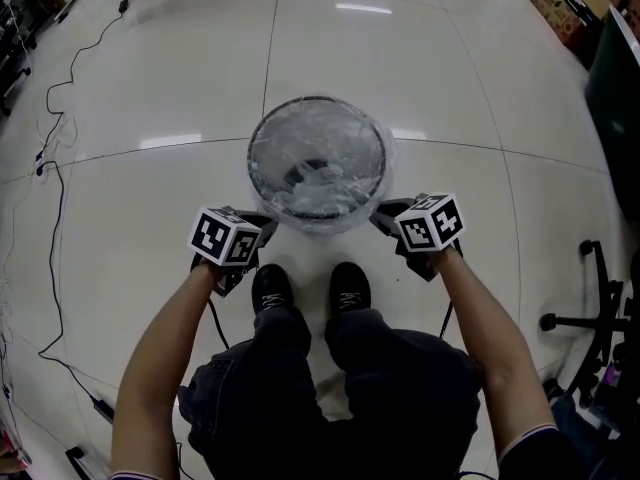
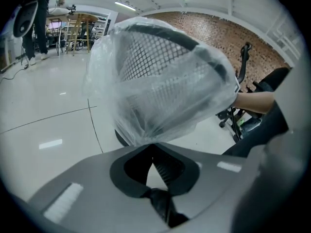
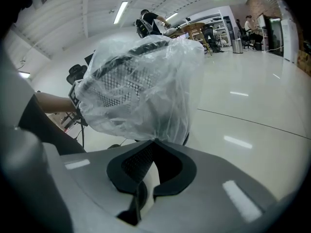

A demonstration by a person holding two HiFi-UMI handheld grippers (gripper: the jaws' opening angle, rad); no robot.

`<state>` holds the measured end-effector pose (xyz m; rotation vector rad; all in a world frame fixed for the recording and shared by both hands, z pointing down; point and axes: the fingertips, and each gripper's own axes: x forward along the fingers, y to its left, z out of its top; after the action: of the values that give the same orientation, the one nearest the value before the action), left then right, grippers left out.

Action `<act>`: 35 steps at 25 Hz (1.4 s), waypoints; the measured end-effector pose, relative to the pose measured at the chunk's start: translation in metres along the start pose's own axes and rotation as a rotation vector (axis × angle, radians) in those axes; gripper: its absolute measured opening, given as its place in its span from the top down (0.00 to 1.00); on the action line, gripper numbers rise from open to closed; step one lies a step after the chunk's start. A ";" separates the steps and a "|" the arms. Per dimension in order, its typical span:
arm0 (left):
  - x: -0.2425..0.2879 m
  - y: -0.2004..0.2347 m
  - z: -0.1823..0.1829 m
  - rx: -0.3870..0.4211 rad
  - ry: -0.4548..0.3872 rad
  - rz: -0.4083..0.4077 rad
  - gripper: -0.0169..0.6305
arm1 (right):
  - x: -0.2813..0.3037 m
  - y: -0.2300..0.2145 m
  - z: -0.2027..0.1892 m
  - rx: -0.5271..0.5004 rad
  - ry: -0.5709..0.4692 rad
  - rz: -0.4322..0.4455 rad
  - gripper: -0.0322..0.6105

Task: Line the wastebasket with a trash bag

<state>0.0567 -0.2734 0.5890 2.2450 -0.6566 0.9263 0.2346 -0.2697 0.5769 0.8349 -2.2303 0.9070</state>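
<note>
A round black mesh wastebasket (image 1: 253, 153) stands on the glossy white floor (image 1: 140, 188), draped in a clear plastic trash bag (image 1: 318, 200). The left claw (image 1: 264, 224) and the right claw (image 1: 384, 214) each pinch the bag's hem on opposite sides.

One wastebasket (image 1: 305, 175) and one trash bag (image 1: 330, 213) are in sight. There are two grippers, the left gripper (image 1: 266, 226) and the right gripper (image 1: 384, 214), and two marker cubes (image 1: 224, 236), one on each. Two shoes (image 1: 271, 290) and two forearms (image 1: 165, 358) show too
</note>
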 end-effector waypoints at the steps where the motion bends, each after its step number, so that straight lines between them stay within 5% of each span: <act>1: -0.001 0.000 0.000 -0.002 -0.002 -0.001 0.95 | 0.000 0.000 0.001 -0.004 -0.001 -0.002 0.95; 5: -0.009 -0.002 0.000 0.009 0.002 0.021 0.95 | -0.004 0.003 0.003 -0.009 -0.012 -0.016 0.89; 13: -0.038 -0.013 0.002 0.041 -0.006 0.052 0.77 | -0.039 0.016 0.008 -0.014 -0.067 -0.042 0.74; 22: -0.072 -0.016 -0.002 0.047 -0.019 0.078 0.77 | -0.079 0.027 -0.004 -0.004 -0.111 -0.051 0.70; 35: -0.103 0.020 0.059 0.077 -0.145 0.218 0.77 | -0.116 -0.007 0.087 -0.044 -0.277 -0.218 0.71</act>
<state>0.0051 -0.3069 0.4851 2.3587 -0.9619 0.9104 0.2889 -0.3012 0.4456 1.2186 -2.3215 0.6701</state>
